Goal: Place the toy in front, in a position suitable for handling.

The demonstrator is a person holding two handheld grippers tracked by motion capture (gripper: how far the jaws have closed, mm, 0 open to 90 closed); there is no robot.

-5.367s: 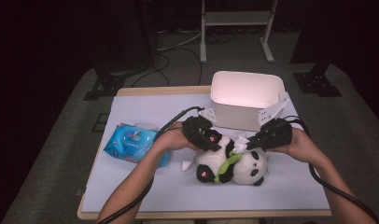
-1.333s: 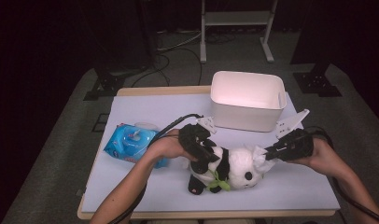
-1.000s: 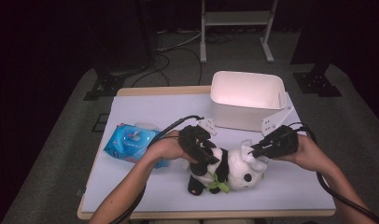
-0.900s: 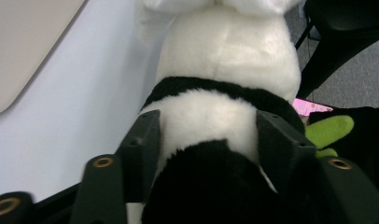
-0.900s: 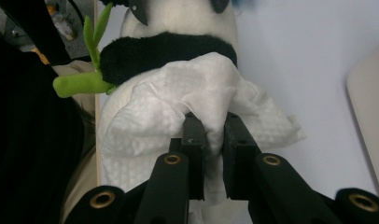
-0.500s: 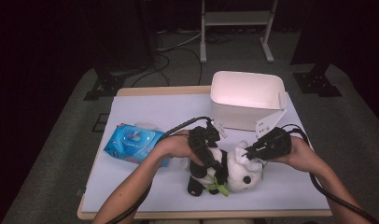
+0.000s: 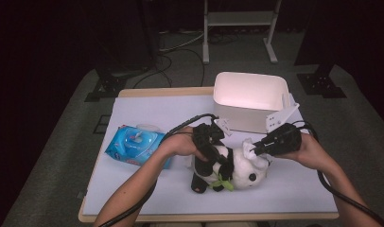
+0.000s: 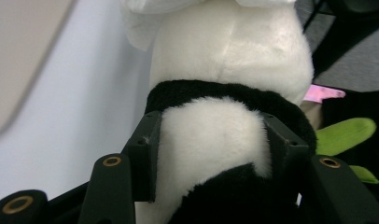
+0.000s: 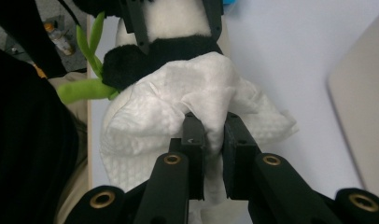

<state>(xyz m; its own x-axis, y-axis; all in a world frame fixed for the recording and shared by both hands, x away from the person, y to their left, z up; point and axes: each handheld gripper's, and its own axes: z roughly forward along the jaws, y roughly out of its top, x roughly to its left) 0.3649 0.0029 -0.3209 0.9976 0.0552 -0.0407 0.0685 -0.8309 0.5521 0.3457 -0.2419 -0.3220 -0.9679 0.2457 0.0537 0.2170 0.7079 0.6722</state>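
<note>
From above, the left tool (image 7: 210, 147) clamps the toy panda (image 7: 228, 169) lying mid-counter (image 7: 147, 109); the right tool (image 7: 256, 147) pinches a white wipe (image 7: 249, 147) against its head. The left gripper view shows jaws, just closed inward, squeezing the panda's body. In the right gripper view the jaws stand nearly together on the wipe, forearms angled inward.

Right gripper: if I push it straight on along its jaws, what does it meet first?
The right gripper is shut on a white wipe; right behind it lies the plush panda's head, probably first contact.
</note>
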